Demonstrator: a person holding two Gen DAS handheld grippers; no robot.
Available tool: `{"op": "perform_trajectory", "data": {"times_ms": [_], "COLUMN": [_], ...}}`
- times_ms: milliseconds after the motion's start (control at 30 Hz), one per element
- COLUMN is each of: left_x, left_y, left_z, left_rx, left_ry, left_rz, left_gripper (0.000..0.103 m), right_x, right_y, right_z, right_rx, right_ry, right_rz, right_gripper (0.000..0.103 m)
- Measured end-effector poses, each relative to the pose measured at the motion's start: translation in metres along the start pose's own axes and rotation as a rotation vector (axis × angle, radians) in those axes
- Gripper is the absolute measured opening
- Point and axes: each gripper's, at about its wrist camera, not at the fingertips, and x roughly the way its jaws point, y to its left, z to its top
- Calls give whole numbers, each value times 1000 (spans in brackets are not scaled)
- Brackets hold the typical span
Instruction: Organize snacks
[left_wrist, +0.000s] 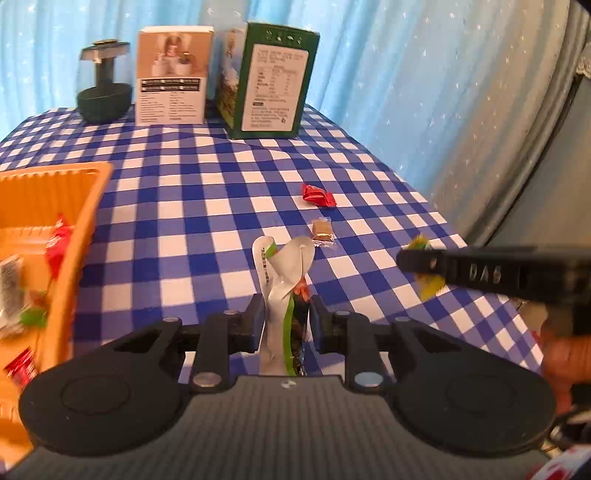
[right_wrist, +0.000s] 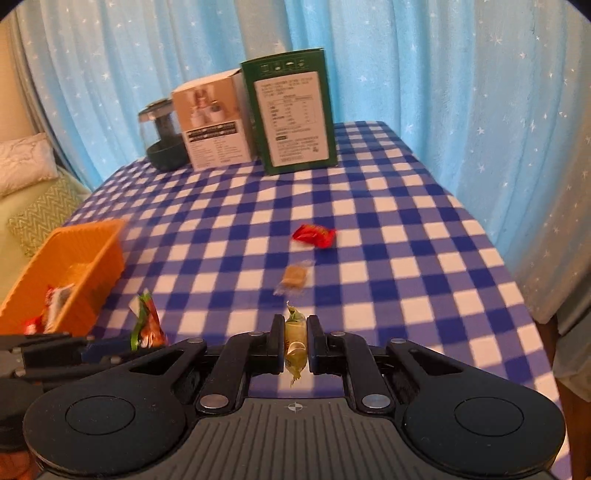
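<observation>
- Black fingers of your left gripper pinch a crinkled white and green snack packet in the left wrist view, and it sticks up over the blue checked tablecloth.
- Your orange basket sits at the left with wrapped snacks inside.
- A red candy and a small tan candy lie on the cloth, well apart from the basket.
- Your right gripper comes in from the right with something yellow-green.
- In the right wrist view, your right gripper is squeezed tight on a yellow-green candy.
- At the far end stand a green box, a white box and a dark glass jar.
</observation>
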Motion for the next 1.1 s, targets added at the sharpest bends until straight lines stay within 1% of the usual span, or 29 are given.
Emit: {"op": "perform_trajectory", "data": {"times_ms": [200,233,433,700,933,1100], "left_x": [-33,-38,-59,-78,-102,-126], "left_y": [2,3,12,22,29,38], "left_z": [-15,-18,-32,-37,-31,-25], "left_rx": [-26,-30,-55,-71,-77,-78], "left_ry": [-8,-11,-9,-25,-60,-92], "left_rz": [7,9,32,52,67,86], "left_gripper": [22,19,19,19,19,19], "right_x": [-23,-26,-41,-51,-60,-67], "right_y": [22,25,41,56,72,92], "right_z": [-23,-26,-40,-43,-40,-34], "right_rx": [13,15,23,11,-13,-39], "right_ry": [3,4,2,-6,-20,-33], "right_rz": [20,24,40,55,76,109], "right_gripper": [12,12,12,12,12,12]}}
